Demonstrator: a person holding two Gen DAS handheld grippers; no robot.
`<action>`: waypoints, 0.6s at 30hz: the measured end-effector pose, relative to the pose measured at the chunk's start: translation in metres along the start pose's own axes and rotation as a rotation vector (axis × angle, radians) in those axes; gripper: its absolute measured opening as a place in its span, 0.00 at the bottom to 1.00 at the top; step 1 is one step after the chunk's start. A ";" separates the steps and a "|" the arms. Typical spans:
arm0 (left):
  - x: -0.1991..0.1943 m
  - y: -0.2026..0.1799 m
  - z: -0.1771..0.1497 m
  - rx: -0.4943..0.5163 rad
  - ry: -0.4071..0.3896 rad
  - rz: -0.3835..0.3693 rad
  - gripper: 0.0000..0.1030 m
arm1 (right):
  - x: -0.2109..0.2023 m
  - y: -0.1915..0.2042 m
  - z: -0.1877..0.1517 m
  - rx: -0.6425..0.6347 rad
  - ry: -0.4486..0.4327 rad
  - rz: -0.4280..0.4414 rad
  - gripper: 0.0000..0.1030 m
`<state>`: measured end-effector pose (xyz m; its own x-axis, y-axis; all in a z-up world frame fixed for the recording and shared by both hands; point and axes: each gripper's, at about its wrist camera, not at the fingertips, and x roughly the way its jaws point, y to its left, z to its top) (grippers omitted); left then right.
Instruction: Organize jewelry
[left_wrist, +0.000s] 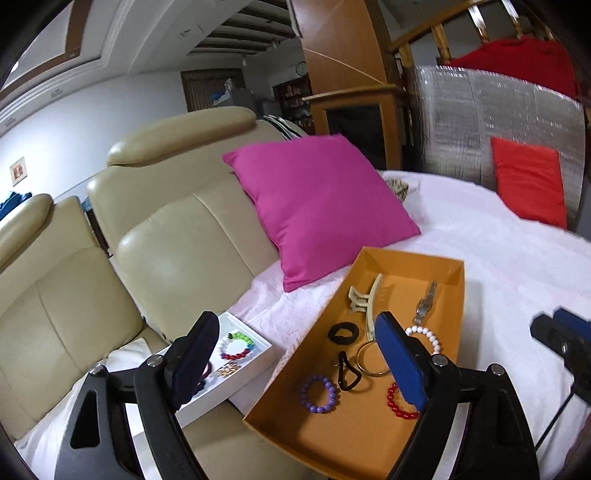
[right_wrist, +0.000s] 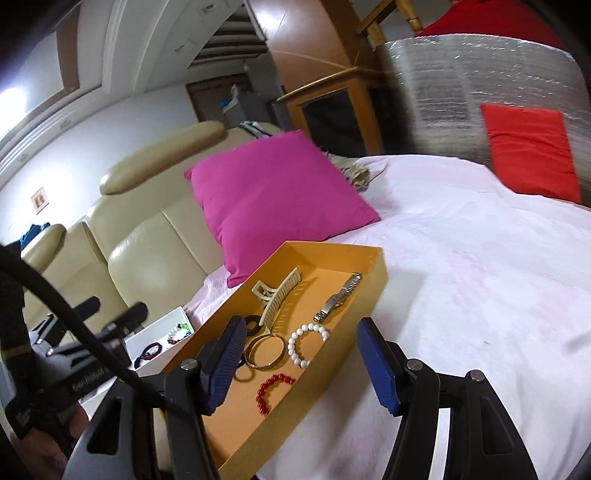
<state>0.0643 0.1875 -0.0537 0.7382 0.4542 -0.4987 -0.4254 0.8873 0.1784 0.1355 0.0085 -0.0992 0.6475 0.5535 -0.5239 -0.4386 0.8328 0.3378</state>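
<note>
The shallow orange cardboard tray (left_wrist: 424, 264) lies on the white bedspread (left_wrist: 517, 266), beside the cream leather sofa (left_wrist: 177, 229). In it lie a cream claw hair clip (left_wrist: 364, 301), a silver metal watch (left_wrist: 424, 302), a white bead bracelet (left_wrist: 430, 338), a thin gold bangle (left_wrist: 364, 360), black hair ties (left_wrist: 343, 332), a purple bead bracelet (left_wrist: 319, 393) and a red bead bracelet (left_wrist: 400, 404). Just to its left, touching the sofa seat, sits a small white box (left_wrist: 255, 354) holding a multicoloured bead bracelet (left_wrist: 236, 345) and some small gold pieces (left_wrist: 228, 370).

The left gripper (left_wrist: 291, 363) hangs above the gap between box and tray, tilted downward; its blue-padded fingers (left_wrist: 400, 363) are spread wide with nothing between them. The right gripper (right_wrist: 301, 363) hovers over the tray's near right edge, also angled down, its fingers (right_wrist: 378, 365) parted and released, gripping nothing; the tray's wall and the bracelets merely show through the gap.

A magenta square cushion (left_wrist: 317, 206) leans against the sofa behind the tray, and a red cushion (left_wrist: 530, 181) stands at the far side of the bed against a silvery quilted panel (left_wrist: 491, 118).
</note>
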 end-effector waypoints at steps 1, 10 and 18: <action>-0.007 0.003 0.002 -0.002 -0.010 0.013 0.84 | -0.010 0.002 -0.001 0.001 -0.002 -0.008 0.65; -0.073 0.021 0.008 0.020 -0.088 0.041 0.84 | -0.077 0.038 -0.003 -0.042 0.004 -0.085 0.66; -0.097 0.030 0.007 0.015 -0.100 0.022 0.84 | -0.111 0.074 -0.009 -0.079 -0.011 -0.120 0.67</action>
<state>-0.0163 0.1701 0.0061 0.7778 0.4788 -0.4071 -0.4350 0.8777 0.2011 0.0257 0.0083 -0.0234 0.7046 0.4507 -0.5481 -0.4054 0.8896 0.2104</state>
